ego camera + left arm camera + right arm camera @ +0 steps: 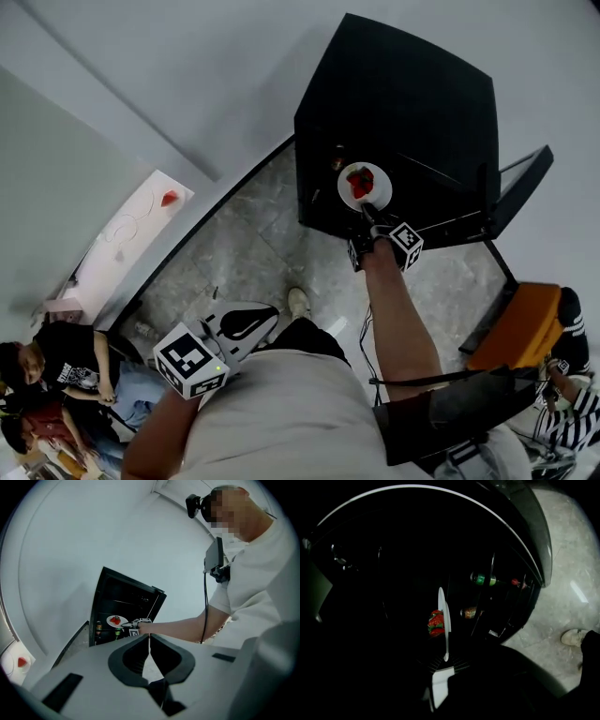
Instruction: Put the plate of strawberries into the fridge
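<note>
A white plate (364,185) of red strawberries (360,180) hangs level inside the open black fridge (394,103). My right gripper (371,212) is shut on the plate's near rim, arm stretched forward. In the right gripper view the plate (446,620) appears edge-on in the dark interior, with the strawberries (436,623) on its left face and my right gripper (445,660) pinching its lower rim. My left gripper (240,323) hangs back by my body, shut and empty. Its view shows the touching tips of the left gripper (149,638) and, far off, the plate (116,619) and the fridge (123,603).
The fridge door (518,187) stands open to the right. Bottles (480,579) and a can (469,612) sit inside the fridge. A white table (131,234) with a red object (169,198) is at the left. An orange chair (525,323) and seated people (66,370) are nearby.
</note>
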### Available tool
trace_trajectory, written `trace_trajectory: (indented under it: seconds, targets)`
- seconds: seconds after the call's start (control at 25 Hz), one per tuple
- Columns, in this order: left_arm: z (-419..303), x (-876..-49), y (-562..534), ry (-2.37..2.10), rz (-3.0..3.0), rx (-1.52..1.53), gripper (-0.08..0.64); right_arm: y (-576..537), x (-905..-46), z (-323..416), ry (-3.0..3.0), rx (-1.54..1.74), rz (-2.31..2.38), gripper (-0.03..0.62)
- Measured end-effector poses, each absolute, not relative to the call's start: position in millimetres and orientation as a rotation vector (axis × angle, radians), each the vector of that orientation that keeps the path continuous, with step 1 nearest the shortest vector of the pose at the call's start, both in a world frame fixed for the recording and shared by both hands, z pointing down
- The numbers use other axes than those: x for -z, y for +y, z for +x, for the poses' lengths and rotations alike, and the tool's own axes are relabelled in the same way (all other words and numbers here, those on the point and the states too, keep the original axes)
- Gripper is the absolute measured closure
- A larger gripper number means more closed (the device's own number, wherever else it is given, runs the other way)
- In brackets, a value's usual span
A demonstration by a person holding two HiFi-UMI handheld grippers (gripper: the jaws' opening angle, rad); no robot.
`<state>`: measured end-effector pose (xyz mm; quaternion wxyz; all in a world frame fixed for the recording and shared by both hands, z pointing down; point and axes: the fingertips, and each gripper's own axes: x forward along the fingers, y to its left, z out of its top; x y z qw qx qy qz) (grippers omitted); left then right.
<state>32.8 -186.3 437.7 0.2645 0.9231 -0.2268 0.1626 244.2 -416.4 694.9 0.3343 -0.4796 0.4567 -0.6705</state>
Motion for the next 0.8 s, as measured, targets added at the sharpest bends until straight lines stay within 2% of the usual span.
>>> trace_trajectory:
  seconds: [0.8]
  targets:
    - [9.1,-447.7,-200.4,-0.734,2.409,-0.472,0.541,-484.5,-724.2,260.8,1.333,1.701,-1.414,0.565]
